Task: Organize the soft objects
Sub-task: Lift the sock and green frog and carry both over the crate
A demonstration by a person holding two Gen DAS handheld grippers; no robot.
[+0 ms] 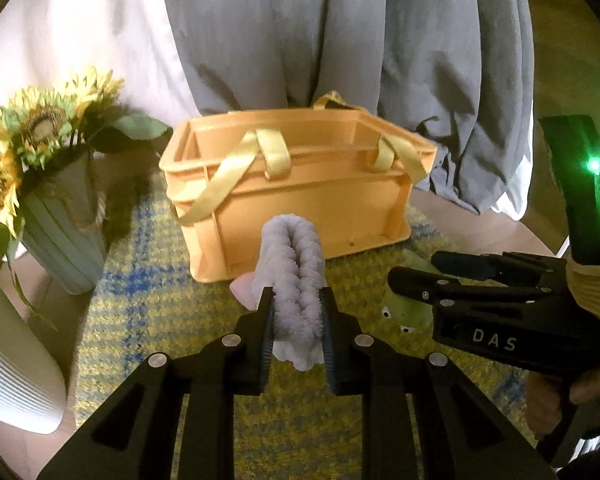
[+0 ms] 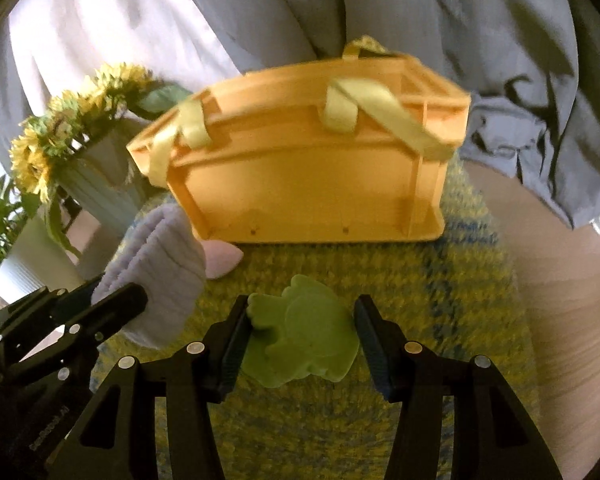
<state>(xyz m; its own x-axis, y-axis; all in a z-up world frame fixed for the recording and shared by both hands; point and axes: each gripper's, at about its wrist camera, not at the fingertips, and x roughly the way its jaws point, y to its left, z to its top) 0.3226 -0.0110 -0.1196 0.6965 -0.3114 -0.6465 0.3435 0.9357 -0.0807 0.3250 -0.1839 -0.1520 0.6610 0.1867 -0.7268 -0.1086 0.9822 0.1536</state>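
Note:
In the left wrist view my left gripper (image 1: 298, 300) is shut on a fluffy lavender cloth (image 1: 296, 256), folded and sticking up between the pads. In the right wrist view the same cloth (image 2: 160, 256) hangs left of centre in the left gripper (image 2: 118, 290). My right gripper (image 2: 301, 308) is shut on a flat green soft toy (image 2: 303, 340), held just above the mat. From the left wrist view, the right gripper (image 1: 413, 270) sits at the right over that toy (image 1: 407, 312). An orange crate (image 1: 300, 200) with yellow straps (image 1: 276, 152) stands right behind both, open top facing up.
A small pink soft piece (image 2: 220, 262) lies on the yellow-blue mat (image 1: 148, 300) at the crate's front left corner. Sunflowers in a pale ribbed vase (image 1: 60, 232) stand left of the crate. A white ribbed pot (image 1: 12, 380) is at the near left. Grey fabric (image 1: 300, 40) hangs behind.

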